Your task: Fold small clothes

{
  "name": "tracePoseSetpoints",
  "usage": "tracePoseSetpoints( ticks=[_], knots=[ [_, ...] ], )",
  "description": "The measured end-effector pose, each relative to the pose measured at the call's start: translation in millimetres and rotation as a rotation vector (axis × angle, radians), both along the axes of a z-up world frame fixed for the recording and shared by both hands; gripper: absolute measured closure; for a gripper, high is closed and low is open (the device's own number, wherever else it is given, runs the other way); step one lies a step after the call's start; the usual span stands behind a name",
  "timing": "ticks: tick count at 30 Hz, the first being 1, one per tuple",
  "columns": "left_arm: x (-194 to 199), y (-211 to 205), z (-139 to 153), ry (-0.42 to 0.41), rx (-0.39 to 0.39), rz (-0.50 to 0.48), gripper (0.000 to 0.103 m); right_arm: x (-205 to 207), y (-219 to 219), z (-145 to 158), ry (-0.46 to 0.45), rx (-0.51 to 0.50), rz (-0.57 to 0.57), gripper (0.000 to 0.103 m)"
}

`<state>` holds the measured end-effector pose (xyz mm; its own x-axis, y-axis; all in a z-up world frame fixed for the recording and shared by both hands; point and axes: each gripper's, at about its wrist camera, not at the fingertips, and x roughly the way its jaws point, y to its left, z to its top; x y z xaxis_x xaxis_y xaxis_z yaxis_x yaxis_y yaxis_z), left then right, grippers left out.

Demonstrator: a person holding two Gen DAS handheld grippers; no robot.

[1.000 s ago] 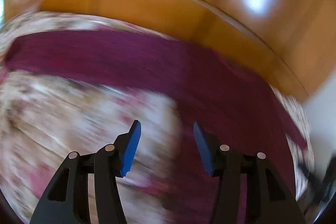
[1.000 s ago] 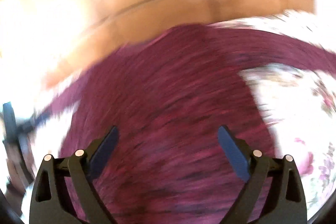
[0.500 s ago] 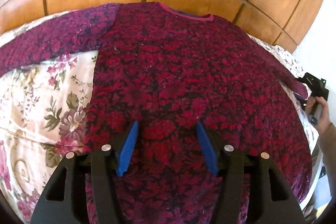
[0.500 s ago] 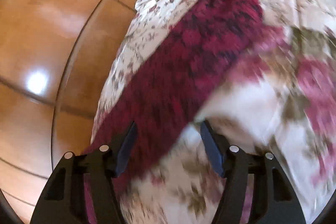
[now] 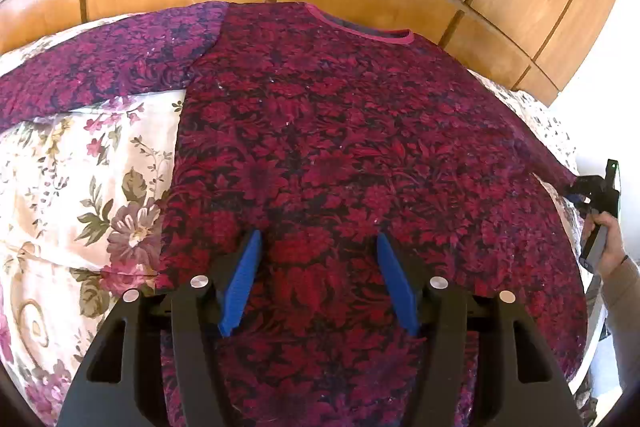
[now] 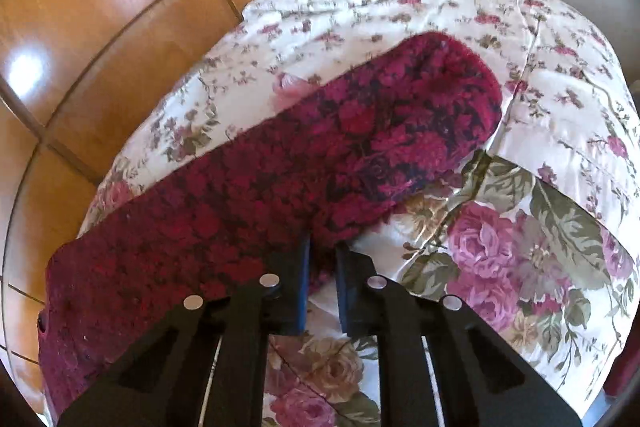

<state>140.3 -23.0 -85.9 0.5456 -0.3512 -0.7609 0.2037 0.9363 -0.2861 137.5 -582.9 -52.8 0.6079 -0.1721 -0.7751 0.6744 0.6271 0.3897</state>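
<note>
A cream floral bedspread [image 5: 60,163] carried a dark-red, flower-patterned knit top [image 5: 340,147], spread flat; the left gripper [image 5: 318,283] hovered over its body, jaws parted, opening; the right gripper [image 6: 322,283] was closing, pinching the sleeve [image 6: 320,167] edge.

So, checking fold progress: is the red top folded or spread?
Spread. The red top lies flat on the floral bedspread, both sleeves stretched outward, neckline showing.

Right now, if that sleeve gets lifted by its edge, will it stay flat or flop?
Probably flop: the sleeve of the dark red floral top is soft cloth lying limp on the bedspread. It likely drapes from the right gripper, whose jaws are closing on its edge. Its textured weave suggests little slipping.
</note>
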Motion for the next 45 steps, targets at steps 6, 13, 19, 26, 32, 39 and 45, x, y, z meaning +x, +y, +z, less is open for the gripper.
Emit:
tracePoseSetpoints(
  ticks=[6, 13, 19, 26, 32, 39, 45],
  knots=[
    [-22.2, 22.4, 12.2, 0.033, -0.038, 0.019, 0.044, -14.3, 33.2, 21.3, -0.008, 0.001, 0.151, 0.033],
    [-72.6, 49.1, 18.4, 0.044, -0.037, 0.034, 0.044, -51.1, 122.1, 24.8, -0.060, 0.194, 0.540, 0.033],
    [-106.3, 54.0, 15.4, 0.046, -0.049, 0.008, 0.044, -98.5, 182.0, 14.0, -0.062, 0.312, 0.720, 0.036],
    [-118.2, 59.8, 18.0, 0.007, 0.049, -0.023, 0.097, -142.7, 217.8, 7.9, 0.020, 0.197, 0.803, 0.085],
    [-132.0, 81.5, 18.5, 0.016, 0.071, -0.030, 0.103, -160.8, 229.6, 11.3, 0.031, 0.162, 0.870, 0.088],
    [-132.2, 94.2, 22.9, 0.042, 0.061, 0.006, 0.103, -151.1, 216.3, -1.6, 0.049, 0.213, 0.839, 0.082],
    [-114.9, 78.8, 52.4, -0.063, -0.057, 0.044, 0.043, -135.6, 171.9, 4.2, -0.044, 0.250, 0.687, 0.050]
  ],
)
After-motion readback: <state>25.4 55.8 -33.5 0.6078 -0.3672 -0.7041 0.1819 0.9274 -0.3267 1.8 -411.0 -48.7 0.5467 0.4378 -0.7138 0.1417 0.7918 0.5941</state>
